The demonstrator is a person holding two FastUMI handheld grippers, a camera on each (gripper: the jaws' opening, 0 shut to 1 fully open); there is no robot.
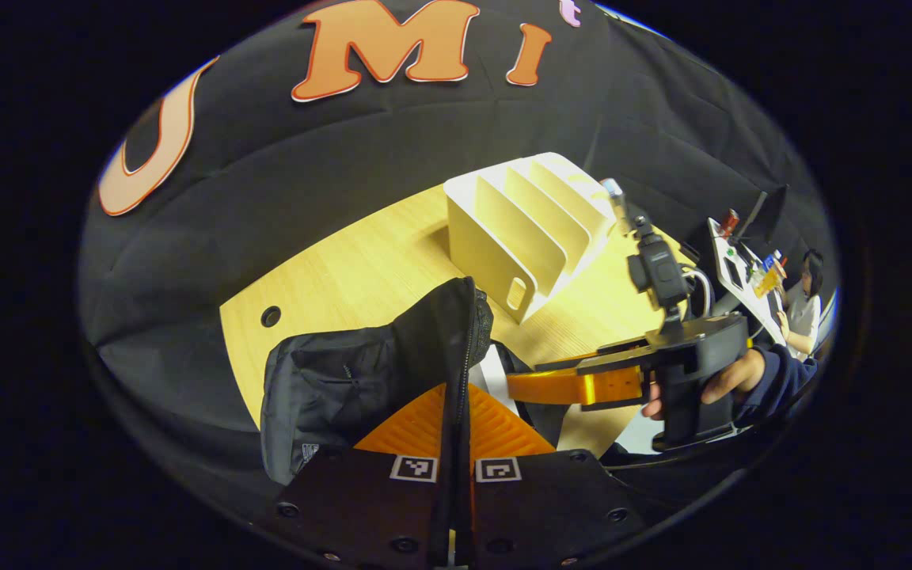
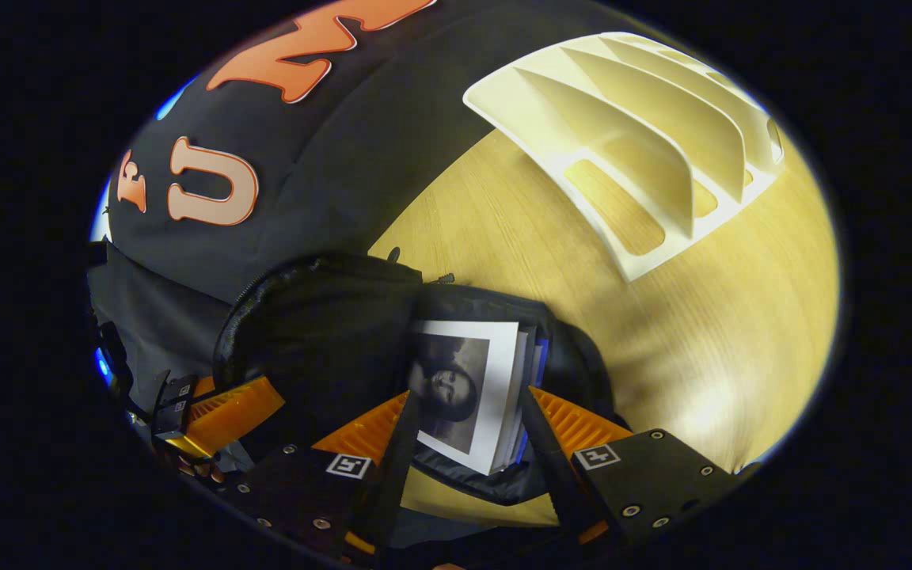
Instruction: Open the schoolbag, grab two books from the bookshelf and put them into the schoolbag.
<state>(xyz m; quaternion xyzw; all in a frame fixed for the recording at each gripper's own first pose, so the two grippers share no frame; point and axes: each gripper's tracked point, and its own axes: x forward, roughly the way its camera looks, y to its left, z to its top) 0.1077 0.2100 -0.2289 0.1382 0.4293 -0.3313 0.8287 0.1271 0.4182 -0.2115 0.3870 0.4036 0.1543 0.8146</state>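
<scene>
Left gripper (image 1: 454, 412) clamped on bag (image 1: 361, 372) flap. Right gripper (image 2: 468, 431) spread wide around books (image 2: 476, 388) inside bag.

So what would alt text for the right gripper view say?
A white-covered book stands in an open black schoolbag, between the spread orange fingers of the right gripper. Behind, an empty cream bookshelf sits on a wooden table.

Both views close above schoolbag (image 1: 361, 380) (image 2: 321, 332), facing bookshelf (image 1: 527, 229) (image 2: 638, 134); shared: table (image 1: 361, 269) (image 2: 741, 317).
</scene>
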